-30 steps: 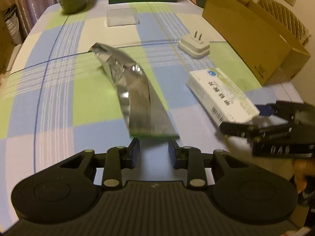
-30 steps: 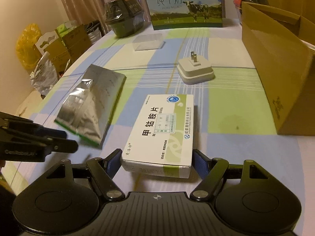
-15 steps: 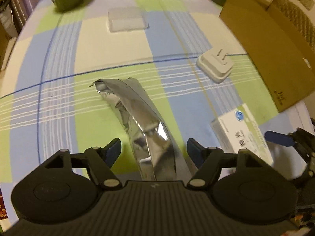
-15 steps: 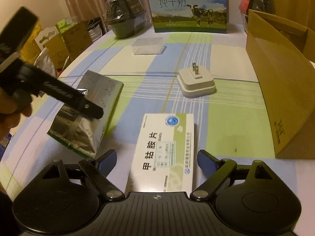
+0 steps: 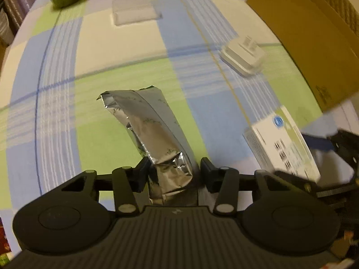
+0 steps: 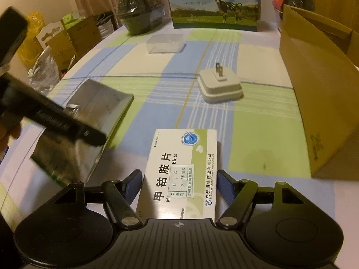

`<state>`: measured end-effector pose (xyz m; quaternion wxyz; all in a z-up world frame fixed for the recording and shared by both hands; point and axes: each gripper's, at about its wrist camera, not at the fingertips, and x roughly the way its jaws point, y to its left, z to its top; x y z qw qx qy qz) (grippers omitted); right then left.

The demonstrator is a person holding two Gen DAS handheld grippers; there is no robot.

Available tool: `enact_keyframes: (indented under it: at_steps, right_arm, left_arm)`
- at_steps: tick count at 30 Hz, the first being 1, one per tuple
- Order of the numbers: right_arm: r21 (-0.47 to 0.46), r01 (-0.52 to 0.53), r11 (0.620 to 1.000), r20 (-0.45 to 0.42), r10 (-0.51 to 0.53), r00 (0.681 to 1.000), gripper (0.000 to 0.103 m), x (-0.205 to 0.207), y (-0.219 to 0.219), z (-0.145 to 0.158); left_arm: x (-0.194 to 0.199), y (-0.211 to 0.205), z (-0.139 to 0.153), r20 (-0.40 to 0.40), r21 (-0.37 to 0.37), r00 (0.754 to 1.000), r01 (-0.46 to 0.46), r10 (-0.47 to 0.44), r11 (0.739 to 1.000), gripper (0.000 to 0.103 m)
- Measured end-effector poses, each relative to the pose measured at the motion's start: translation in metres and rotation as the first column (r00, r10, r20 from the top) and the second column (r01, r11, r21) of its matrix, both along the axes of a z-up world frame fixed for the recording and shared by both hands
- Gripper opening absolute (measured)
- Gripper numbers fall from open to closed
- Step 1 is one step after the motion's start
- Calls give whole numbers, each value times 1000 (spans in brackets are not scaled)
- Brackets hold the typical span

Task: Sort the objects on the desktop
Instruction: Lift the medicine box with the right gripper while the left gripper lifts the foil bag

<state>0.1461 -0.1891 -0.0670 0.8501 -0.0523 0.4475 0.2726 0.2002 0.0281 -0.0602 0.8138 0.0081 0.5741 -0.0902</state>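
A crumpled silver foil pouch [image 5: 152,132] lies on the checked tablecloth. My left gripper [image 5: 174,174] has its fingers on either side of the pouch's near end, pressing it. The pouch also shows in the right wrist view [image 6: 89,121], partly behind the left gripper's arm. A white medicine box [image 6: 184,170] lies between the fingers of my right gripper [image 6: 180,186], which sit against its two long sides. The box shows in the left wrist view [image 5: 282,143] at the right. A white plug adapter [image 6: 219,87] and a clear plastic lid [image 6: 166,43] lie farther back.
An open cardboard box [image 6: 318,94] stands along the right side of the table. A milk carton box [image 6: 215,2] and a dark wrapped bowl [image 6: 140,15] stand at the far edge. Bags and cartons [image 6: 56,44] sit off the table's left side.
My left gripper opened, moved forward over the pouch's near end and closed on it. My right gripper moved forward along the medicine box and narrowed onto its sides.
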Motion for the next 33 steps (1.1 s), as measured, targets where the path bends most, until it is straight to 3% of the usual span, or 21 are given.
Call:
enact_keyframes:
  at_steps: [6,9,18,22,26,33]
  right_arm:
    - [5,14,1000,-28,-14,999,69,-29,-22,4]
    - [0,13,1000,-21,-13,1000,69,-37,-24,3]
    - [-15,3,1000,7,-3,1000,70,-38,-17,1]
    - [-19,6,1000,-2,-6,1000,71,-37,-15,-5]
    - [-39,-3,999,5,3,1000,71,-39,-13,-9]
    - [-62,7,998,37,-4,999,68,-44,-13,-10]
  left_arm:
    - [-42,-9,10,-30,-68,999,40,-43,997,38]
    - [-47,-8,13,-47,-81,999,10,-14,997,42]
    - [-27,-15,-5,-116,-37,993,-5,1,999,48]
    - [-27,-24,-8,-105,19,994,34,-32,999,48]
    - [-34,-34,-8,-84,78,992,98,-92,992,41]
    - [-45,-31,-6,-69,66,994,95,-90,993,36]
